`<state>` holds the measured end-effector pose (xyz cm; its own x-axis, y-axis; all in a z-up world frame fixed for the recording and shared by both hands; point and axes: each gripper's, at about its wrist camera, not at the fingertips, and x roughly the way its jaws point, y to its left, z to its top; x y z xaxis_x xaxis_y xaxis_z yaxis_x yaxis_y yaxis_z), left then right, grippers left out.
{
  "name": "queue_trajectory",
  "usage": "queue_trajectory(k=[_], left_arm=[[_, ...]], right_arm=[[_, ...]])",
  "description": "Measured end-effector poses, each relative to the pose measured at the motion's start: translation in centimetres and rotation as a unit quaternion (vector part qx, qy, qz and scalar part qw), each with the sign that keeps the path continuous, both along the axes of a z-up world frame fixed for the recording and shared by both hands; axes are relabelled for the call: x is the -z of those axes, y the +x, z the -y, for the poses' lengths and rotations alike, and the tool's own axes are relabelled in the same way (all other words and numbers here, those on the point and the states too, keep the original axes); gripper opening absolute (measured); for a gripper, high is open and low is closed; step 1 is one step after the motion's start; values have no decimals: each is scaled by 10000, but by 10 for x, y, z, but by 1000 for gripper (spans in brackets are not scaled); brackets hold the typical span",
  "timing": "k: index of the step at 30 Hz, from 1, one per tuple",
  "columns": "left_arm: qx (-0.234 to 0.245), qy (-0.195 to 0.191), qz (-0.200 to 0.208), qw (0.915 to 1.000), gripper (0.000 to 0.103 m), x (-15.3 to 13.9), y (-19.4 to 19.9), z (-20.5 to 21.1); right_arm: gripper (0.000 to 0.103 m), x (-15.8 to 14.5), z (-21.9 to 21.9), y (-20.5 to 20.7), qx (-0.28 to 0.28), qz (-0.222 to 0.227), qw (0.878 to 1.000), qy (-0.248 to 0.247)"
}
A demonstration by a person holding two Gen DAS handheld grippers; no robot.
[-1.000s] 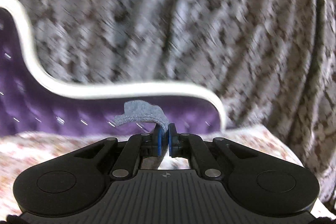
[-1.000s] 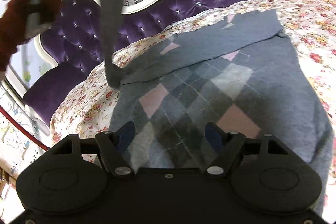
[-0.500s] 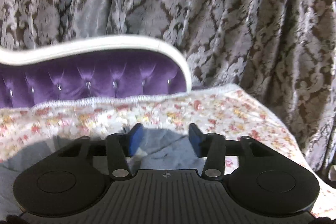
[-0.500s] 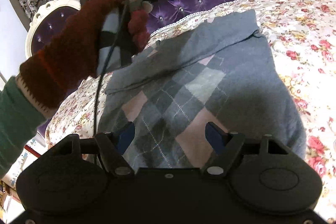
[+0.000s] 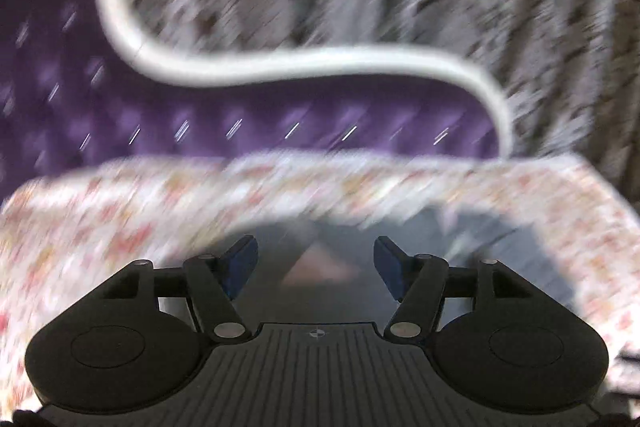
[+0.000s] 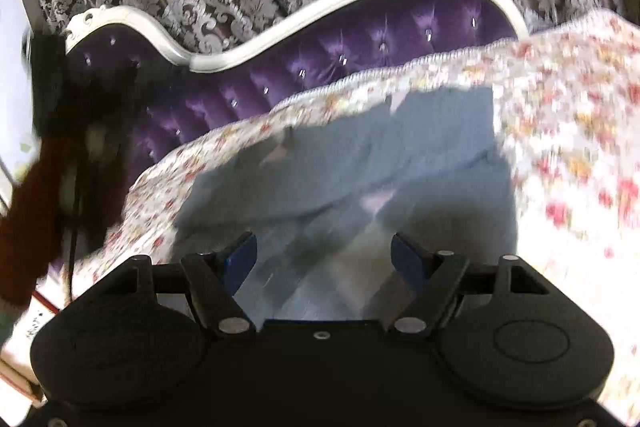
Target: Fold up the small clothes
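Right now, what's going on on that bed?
A person is folding a grey argyle sweater laid flat on the floral bedspread. One sleeve already lies folded across its top. Both the left hand-held gripper and the right hand-held gripper hover open above the sweater, gripping nothing. Both views are motion-blurred.

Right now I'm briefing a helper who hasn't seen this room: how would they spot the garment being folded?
Find the purple tufted headboard with its white frame; below it lies a floral bedspread. Spread flat on that is the grey sweater, the only plain grey patch among the flowers, with pale pink diamonds.
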<state>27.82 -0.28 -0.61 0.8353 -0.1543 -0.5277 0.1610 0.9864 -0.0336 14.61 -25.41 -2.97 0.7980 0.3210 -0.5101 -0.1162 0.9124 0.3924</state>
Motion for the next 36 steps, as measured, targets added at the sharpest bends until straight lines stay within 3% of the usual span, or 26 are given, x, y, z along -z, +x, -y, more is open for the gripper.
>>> queue_trajectory(k=[2, 7, 9, 11, 15, 25, 26, 27, 28, 32, 36], left_arm=[[-279, 49, -213, 9994, 62, 22, 2, -13], [-787, 137, -602, 9950, 62, 57, 2, -37], [-879, 36, -706, 9936, 70, 68, 1, -45], [-897, -109, -523, 9945, 71, 73, -7, -51], [-962, 44, -562, 9938, 73, 71, -8, -46], [-975, 10, -528, 9938, 75, 78, -5, -49], [-974, 12, -530, 9938, 75, 78, -5, -49], [-972, 8, -535, 9938, 75, 79, -5, -49], [-972, 5, -543, 9938, 75, 78, -5, -49], [-985, 13, -527, 9937, 75, 78, -5, -48], [-1005, 38, -543, 9934, 77, 78, -3, -47]], right_arm=[[75, -2, 5, 17, 22, 80, 9999, -115], [58, 4, 16, 65, 89, 170, 9987, -473], [54, 9, 19, 84, 166, 178, 9979, -604], [53, 15, 24, 99, 283, 190, 9969, -707], [53, 22, 30, 121, 497, 215, 9946, -888], [55, 51, 40, 155, 812, -420, 9938, -636], [49, 51, 40, 156, 809, -406, 9938, -649], [21, 50, 38, 156, 756, -403, 9942, -656], [12, 48, 37, 155, 689, -402, 9947, -650], [11, 34, 40, 140, 794, -144, 9937, -783], [11, 32, 59, 123, 1198, -272, 9899, -706]])
